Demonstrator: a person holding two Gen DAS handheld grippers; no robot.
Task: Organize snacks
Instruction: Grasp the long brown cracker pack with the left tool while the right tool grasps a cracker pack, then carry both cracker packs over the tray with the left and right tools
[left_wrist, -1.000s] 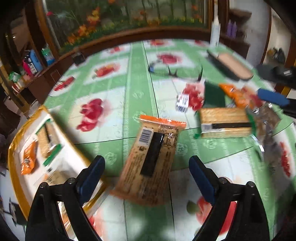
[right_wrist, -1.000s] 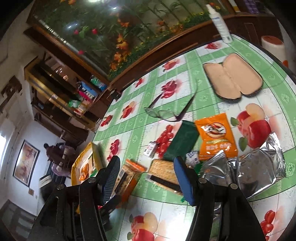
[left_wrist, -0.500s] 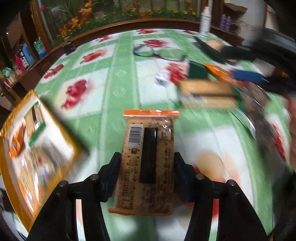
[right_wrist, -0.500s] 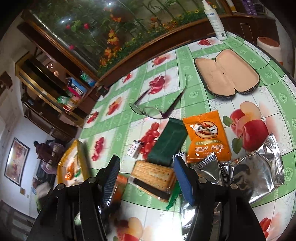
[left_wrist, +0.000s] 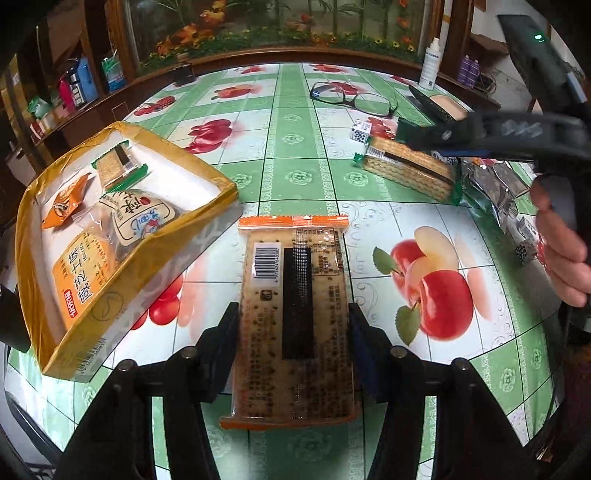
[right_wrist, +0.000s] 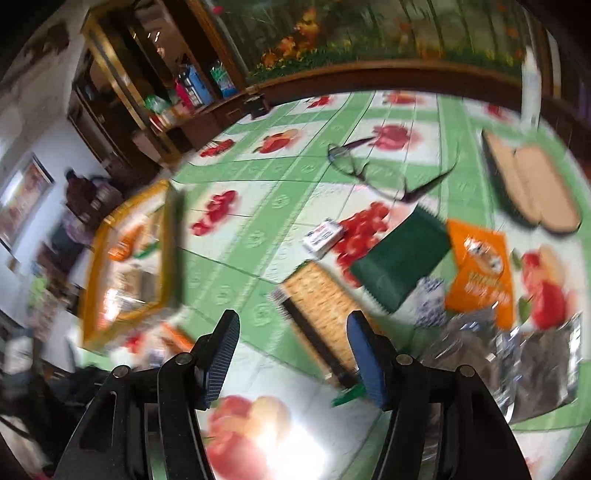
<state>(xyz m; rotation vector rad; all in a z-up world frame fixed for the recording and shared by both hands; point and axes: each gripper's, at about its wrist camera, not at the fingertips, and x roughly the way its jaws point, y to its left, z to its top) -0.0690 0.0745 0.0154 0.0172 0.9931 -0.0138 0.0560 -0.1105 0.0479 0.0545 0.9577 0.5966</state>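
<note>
The left gripper (left_wrist: 293, 332) is clamping its jaws on the sides of the orange-edged cracker pack (left_wrist: 293, 306), just beside the yellow box (left_wrist: 221, 192) that is already holding several snacks. The right gripper (right_wrist: 291, 354) is hanging half open and empty over the green-edged cracker pack (right_wrist: 321, 306); that pack, the dark green packet (right_wrist: 399, 266), orange sachet (right_wrist: 480, 273) and foil bags (right_wrist: 532, 365) are lying unsorted on the desk (left_wrist: 288, 173).

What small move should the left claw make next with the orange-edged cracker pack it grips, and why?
Probably carry it left and over the yellow box wall. The left claw already pinches the cracker pack by both sides, and that box already holds other snacks.
</note>
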